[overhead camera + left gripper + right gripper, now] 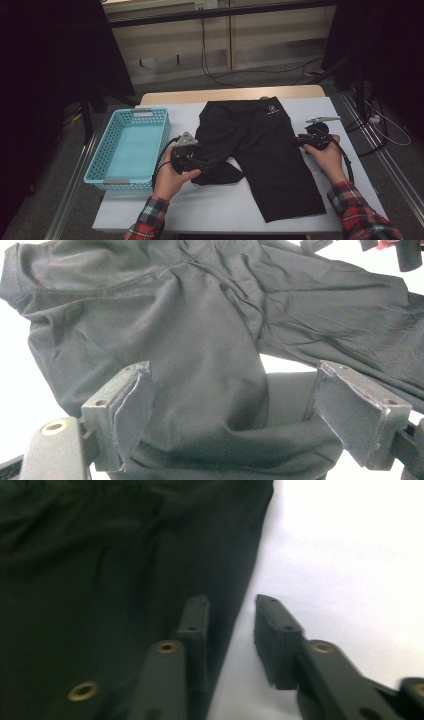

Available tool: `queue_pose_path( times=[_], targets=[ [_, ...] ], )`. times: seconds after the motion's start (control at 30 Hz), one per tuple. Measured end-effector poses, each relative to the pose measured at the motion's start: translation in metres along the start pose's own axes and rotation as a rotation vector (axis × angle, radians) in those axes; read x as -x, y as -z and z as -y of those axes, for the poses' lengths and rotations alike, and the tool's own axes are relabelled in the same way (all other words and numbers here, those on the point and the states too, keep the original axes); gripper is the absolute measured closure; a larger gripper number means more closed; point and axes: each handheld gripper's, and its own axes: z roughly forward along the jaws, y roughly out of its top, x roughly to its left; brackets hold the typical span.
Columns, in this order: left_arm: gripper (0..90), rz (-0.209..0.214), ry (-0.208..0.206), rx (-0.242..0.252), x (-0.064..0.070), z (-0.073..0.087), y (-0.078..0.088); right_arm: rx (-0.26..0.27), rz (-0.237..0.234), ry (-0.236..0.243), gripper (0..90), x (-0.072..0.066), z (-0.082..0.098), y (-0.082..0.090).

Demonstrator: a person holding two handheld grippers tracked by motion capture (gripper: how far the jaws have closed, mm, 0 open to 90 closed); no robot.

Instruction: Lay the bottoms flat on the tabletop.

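Right, the left claw (230, 415) has its jaws spread wide with a bunched fold of the black shorts (260, 150) sitting between them; the pads stand clear of the cloth on both sides, so nothing is clamped. Over at the right claw (231, 630), the jaws are nearly together with a narrow gap, one jaw lying over the edge of the fabric, the other over bare white tabletop (210, 210); no cloth is pinched there.

The shorts lie spread across the middle of the tabletop, waistband at the far side with a small white logo, one leg flat and reaching toward the near edge, the other leg crumpled up by the left claw. Matte, dark, lightly creased.

The left hand (172, 175) wraps its claw from below, plaid sleeve behind it. The right hand (325, 152) holds level at the shorts' right edge. A turquoise basket (100, 170) sits just left.
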Motion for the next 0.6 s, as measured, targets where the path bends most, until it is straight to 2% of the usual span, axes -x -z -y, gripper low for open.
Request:
queue_pose_path(
  times=[0.07,0.13,0.17,0.3,0.4,0.47,0.6],
  targets=[
    [16.9,0.0,0.002,0.001,0.001,-0.001,-0.001,-0.003,0.003,0.021,76.5,-0.001,0.0,0.0],
    [16.9,0.0,-0.004,0.001,0.002,-0.002,-0.001,-0.003,-0.027,0.01,87.3,0.0,0.001,0.001],
    [16.9,0.0,-0.001,0.0,0.003,-0.002,-0.002,-0.002,-0.055,-0.005,90.0,0.002,0.002,0.001],
    [16.9,0.005,-0.008,-0.003,0.004,-0.003,-0.004,0.004,-0.088,-0.048,90.0,0.009,0.003,0.002],
    [16.9,0.008,-0.008,-0.008,0.004,-0.001,-0.005,-0.002,-0.084,-0.074,90.0,0.018,0.005,0.006],
    [16.9,0.004,-0.012,-0.012,0.003,0.0,-0.004,-0.005,-0.062,-0.084,90.0,0.024,0.007,0.009],
    [16.9,0.002,-0.009,-0.01,0.003,0.0,-0.003,0.001,-0.071,-0.112,90.0,0.033,0.01,0.012]
  ],
)
